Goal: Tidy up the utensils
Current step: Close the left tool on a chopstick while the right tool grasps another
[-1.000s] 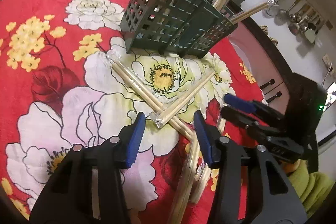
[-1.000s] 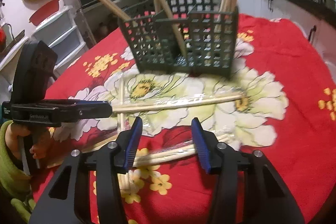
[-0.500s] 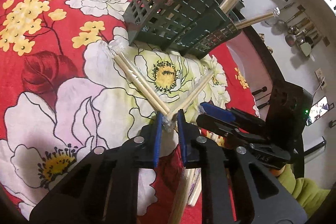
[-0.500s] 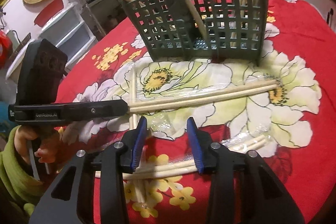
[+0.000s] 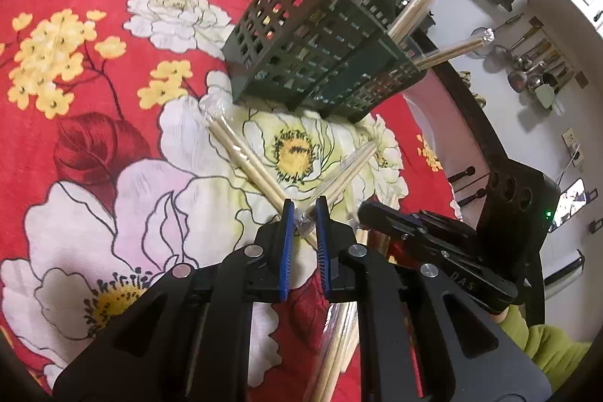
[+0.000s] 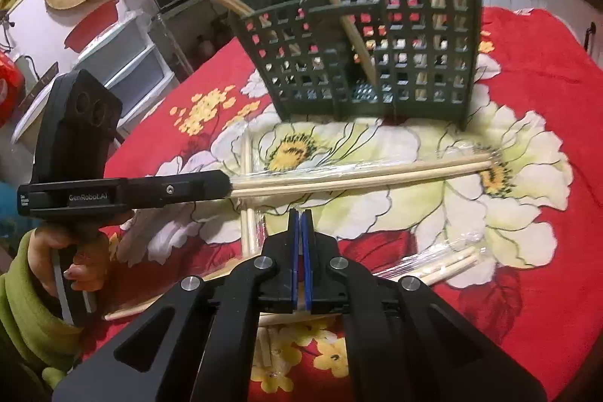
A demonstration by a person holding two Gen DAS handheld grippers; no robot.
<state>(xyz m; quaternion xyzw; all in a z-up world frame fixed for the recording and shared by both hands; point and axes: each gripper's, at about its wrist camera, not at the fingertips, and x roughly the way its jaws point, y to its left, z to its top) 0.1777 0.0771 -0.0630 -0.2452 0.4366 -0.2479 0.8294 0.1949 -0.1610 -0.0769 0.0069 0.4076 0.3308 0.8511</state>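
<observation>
In the right wrist view, the left tongs (image 6: pixel 230 185) at centre left have just clamped onto a clear-wrapped pair of pale wooden chopsticks (image 6: pixel 361 176) reaching rightward across the red floral-clothed worktop (image 6: pixel 546 70). The right tongs (image 6: pixel 300 213), bottom centre, have just closed on another wrapped chopstick pair (image 6: pixel 433 268) below it.

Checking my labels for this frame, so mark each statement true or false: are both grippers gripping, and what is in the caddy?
1. The left gripper clamps the end of a wrapped chopstick pair. True; its jaws have just been closing on it.
2. The green caddy is empty. False: chopsticks stand in it.
3. The right gripper is wide open. False: its jaws have just been closing and are now shut on another chopstick pair.
4. The cloth is red with flowers. True.
</observation>
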